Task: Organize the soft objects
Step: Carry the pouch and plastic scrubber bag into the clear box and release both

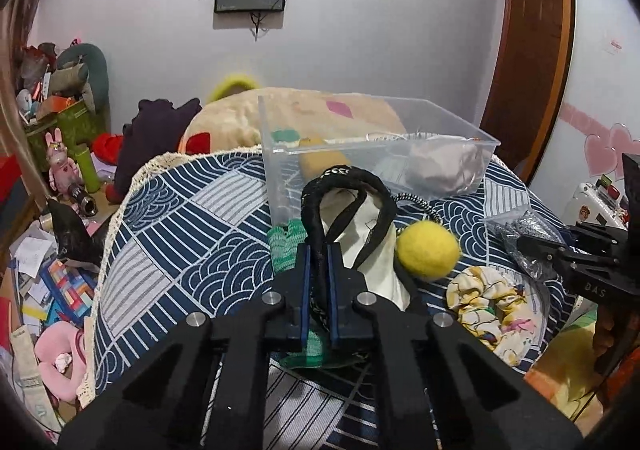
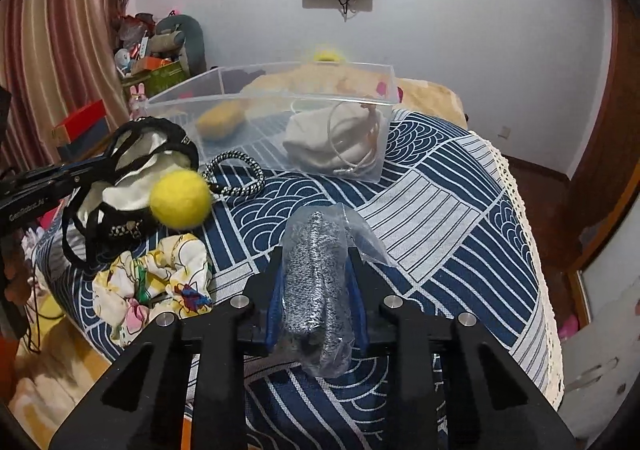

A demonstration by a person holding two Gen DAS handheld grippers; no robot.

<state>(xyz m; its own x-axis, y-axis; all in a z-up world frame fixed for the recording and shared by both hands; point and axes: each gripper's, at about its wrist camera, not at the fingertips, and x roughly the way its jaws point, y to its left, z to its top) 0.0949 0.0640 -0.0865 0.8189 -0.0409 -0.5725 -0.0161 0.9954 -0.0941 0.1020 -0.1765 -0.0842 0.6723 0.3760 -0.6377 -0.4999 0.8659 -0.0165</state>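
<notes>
Soft objects lay on a surface covered by a blue-and-white patterned cloth (image 2: 448, 210), with a clear plastic bin (image 2: 280, 90) standing at its far edge. Inside the bin lay a beige drawstring pouch (image 2: 320, 138) toward the right wall and a yellow plush item (image 2: 220, 120) toward the left wall.

The left gripper (image 1: 319, 282) was pinching the black braided band (image 1: 316, 218) of a black-and-white fabric item (image 1: 368, 234); its blue-padded jaws were pressed against the band from both sides. A yellow felt ball (image 1: 428, 250) hung beside this item, on its right. A green knit piece (image 1: 286, 246) lay partly under the gripper, in front of the bin. A black-and-white twisted cord loop (image 2: 236, 174) rested on the cloth between the ball and the bin.

The right gripper (image 2: 316, 290) was clamped on a grey speckled knit item in a clear plastic bag (image 2: 316, 278), held above the near edge of the cloth; the bag stuck out beyond the fingertips.

A yellow floral scrunchie (image 2: 156, 282) lay at the near left corner of the cloth, in the right wrist view, just in front of the yellow ball
</notes>
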